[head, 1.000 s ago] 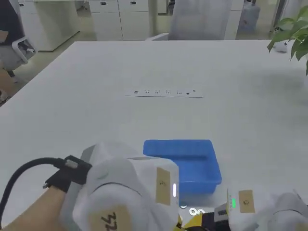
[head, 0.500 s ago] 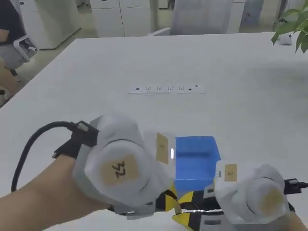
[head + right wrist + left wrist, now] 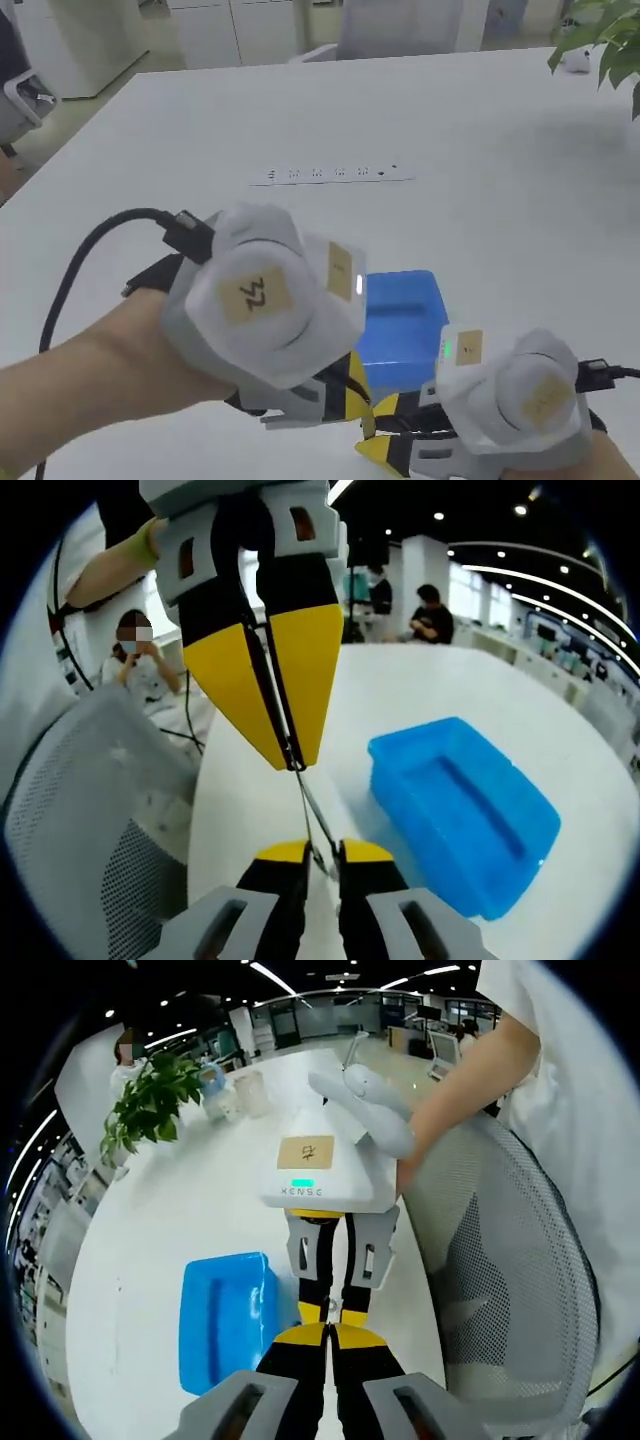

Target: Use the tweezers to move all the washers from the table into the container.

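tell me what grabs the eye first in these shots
Two hand-held grippers meet tip to tip low in the head view: the left hand-held gripper is shut on thin tweezers that reach between the jaws of the right hand-held gripper. A bright blue container sits on the white table just beside them.

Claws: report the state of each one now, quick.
Left claw: shut on the thin metal tweezers.
Right claw: shut on the other end of the tweezers.
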